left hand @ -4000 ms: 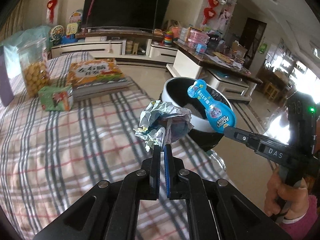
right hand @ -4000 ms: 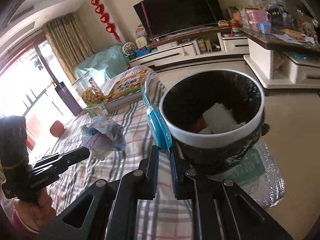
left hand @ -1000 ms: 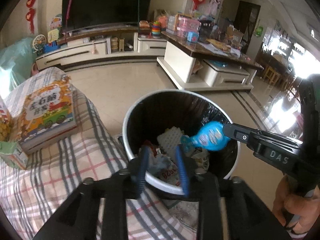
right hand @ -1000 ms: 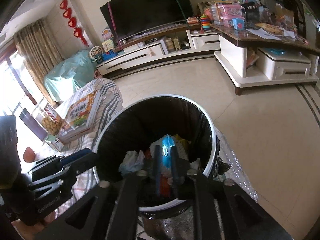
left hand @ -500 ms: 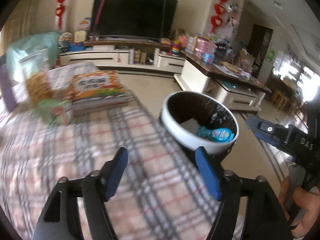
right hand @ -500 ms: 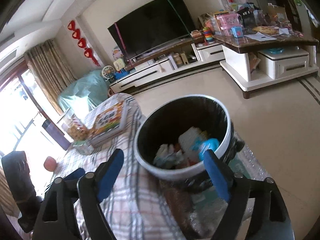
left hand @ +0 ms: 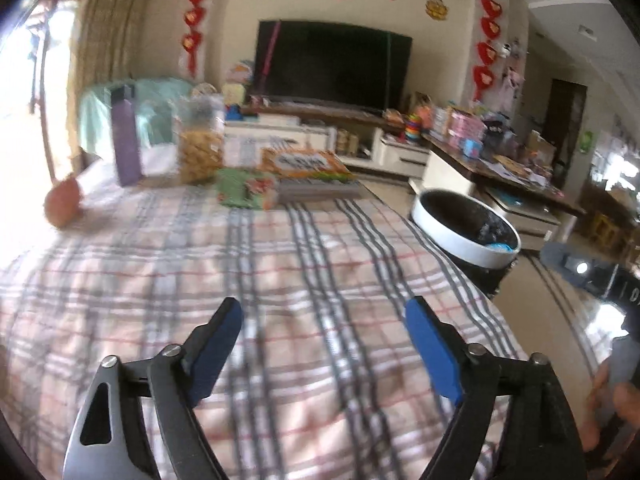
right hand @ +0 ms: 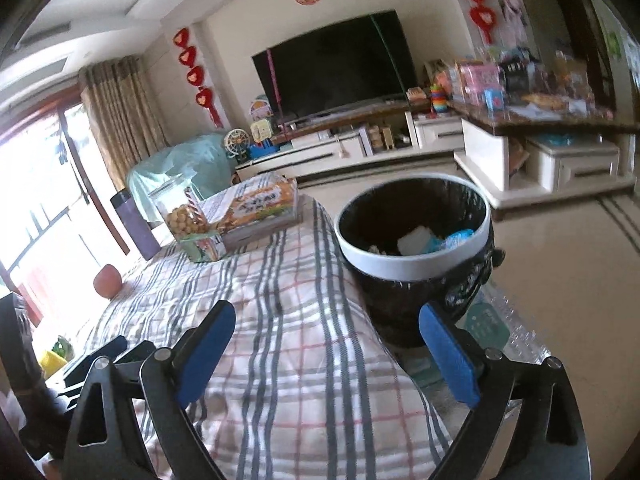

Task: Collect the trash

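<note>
Plaid cloth in pink, grey and white covers the surface (left hand: pixel 280 280), and both grippers hang over it with nothing between their blue pads. Far left on it sit a reddish ball (left hand: pixel 62 204), a purple bottle (left hand: pixel 126 136), a snack jar (left hand: pixel 200 148), a green box (left hand: pixel 246 194) and a picture book (left hand: pixel 308 166). The left gripper (left hand: pixel 323 320) stands wide apart, its jaws just having opened. The right gripper (right hand: pixel 326 324) is equally spread, freshly opened too. Just beside the surface's right edge stands the white-rimmed bin (right hand: pixel 416 264), black-lined, with the blue wrapper (right hand: pixel 456 238) and pale scraps lying inside.
</note>
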Available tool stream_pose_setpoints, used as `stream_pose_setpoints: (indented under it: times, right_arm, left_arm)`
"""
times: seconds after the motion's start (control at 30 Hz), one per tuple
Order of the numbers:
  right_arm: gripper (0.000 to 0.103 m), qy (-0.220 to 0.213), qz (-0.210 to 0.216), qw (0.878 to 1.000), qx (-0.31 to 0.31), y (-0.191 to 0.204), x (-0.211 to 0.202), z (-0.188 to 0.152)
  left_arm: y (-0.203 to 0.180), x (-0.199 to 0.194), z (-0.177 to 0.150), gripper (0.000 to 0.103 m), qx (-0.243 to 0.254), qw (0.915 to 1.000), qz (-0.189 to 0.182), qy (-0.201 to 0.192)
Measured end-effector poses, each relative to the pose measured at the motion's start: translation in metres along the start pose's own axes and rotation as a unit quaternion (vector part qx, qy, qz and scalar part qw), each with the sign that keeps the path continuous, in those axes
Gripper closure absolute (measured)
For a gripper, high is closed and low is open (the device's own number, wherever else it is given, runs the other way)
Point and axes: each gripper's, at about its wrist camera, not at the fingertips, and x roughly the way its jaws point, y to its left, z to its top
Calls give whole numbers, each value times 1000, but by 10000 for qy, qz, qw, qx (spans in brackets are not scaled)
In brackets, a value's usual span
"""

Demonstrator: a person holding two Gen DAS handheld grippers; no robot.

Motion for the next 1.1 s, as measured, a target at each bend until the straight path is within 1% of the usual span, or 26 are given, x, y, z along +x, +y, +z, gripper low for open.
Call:
stream_pose_setpoints:
  times: [0.03,0.07,0.1,0.17,0.23,0.3,0.43,0.47,0.63,0.77,1.1]
  right_arm:
    - [6,-106,-35,9999,-68,5,-7,2]
    - [3,-244,-57,9996,-125,10,-15,2]
    - [0,-410,-81,9990,-181,13,-23,3]
    - [0,-813,-121,9962,-302,20,-37,-1]
    - [0,-990,-157,9943,-367,24,-44,-6]
    - [0,-1045,-136,9938,-358,27,-45,-14]
    - [0,-1102,-201,9929,-409,30,-44,-28]
    - [0,-1142,-249,9920,-468,30,-46,-32]
    - [0,-1249,-431,9887,-712,34,-47,-45]
    - [0,-1376,-547,9854,-839,34,-51,-46]
    - [0,-1496,-537,9825,-977,37,-57,-47]
  left_arm:
    - [1,-12,-1,8,-11,9997,161,-156]
    - [4,-18,-3,2,-17,9994,234,-237]
    - [4,-27,-5,1,-22,9988,311,-368]
    - [2,-43,-10,1,3,9975,363,-614]
    - [-1,-54,-17,1,43,9958,495,-773]
    - [-4,-63,-25,0,69,9945,587,-868]
    - [-13,-77,-41,0,136,9924,639,-1038]
    - [-14,-71,-42,0,162,9920,653,-1070]
    - [-21,-73,-55,0,314,9890,723,-1256]
    - [-17,-72,-56,0,333,9874,725,-1370]
    - [-12,-69,-57,0,309,9866,748,-1417]
